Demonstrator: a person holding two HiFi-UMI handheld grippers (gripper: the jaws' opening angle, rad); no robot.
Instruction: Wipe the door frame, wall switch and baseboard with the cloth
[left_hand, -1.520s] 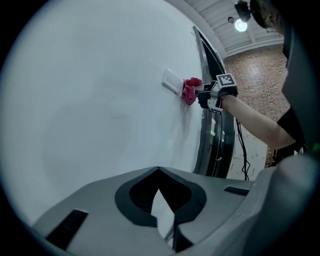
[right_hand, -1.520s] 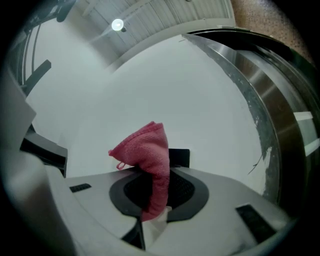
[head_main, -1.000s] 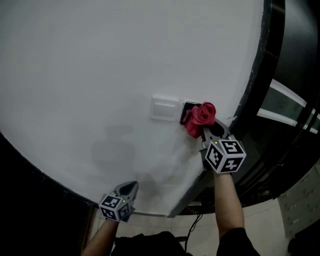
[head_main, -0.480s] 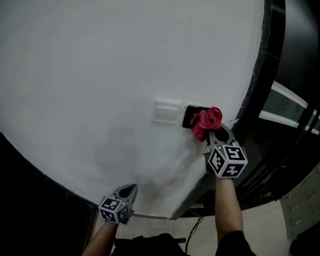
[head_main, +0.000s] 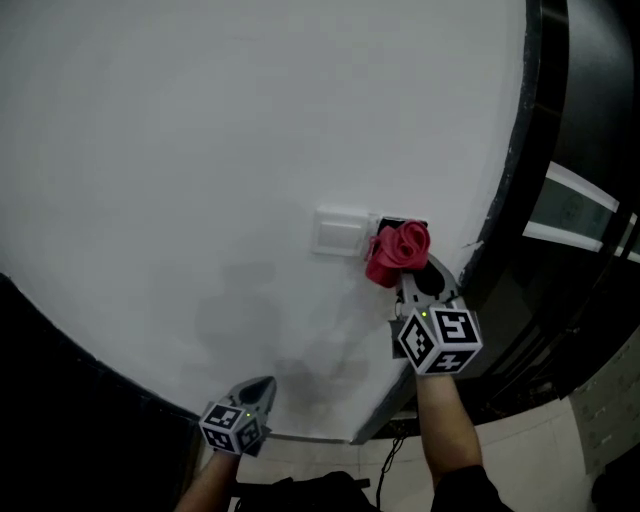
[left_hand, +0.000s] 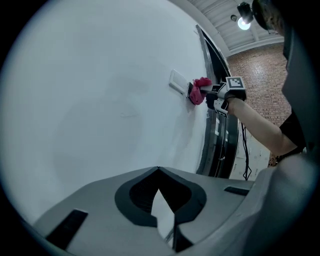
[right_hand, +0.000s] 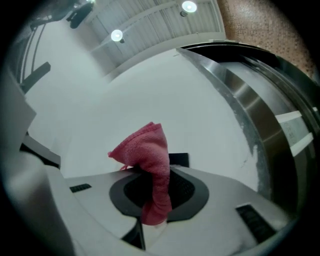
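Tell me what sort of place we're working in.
Probably an indoor doorway area, maybe a workshop or commercial unit: a plain white wall with a wall switch, a dark door frame beside it, and a brick wall with a bare ceiling lamp beyond.

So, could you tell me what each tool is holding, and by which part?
The right tool clamps the crumpled red cloth by its bunched lower end; the left tool is shut and empty.

Cloth (head_main: 399, 250): pink-red terry, bunched into a wad, was pinched in the right claw (head_main: 412, 283) and lay against the white wall over a dark plate. Wall switch (head_main: 340, 232): white rectangular plate, sat just left of the cloth. Door frame (head_main: 522, 140): dark strip, stood right of the cloth.
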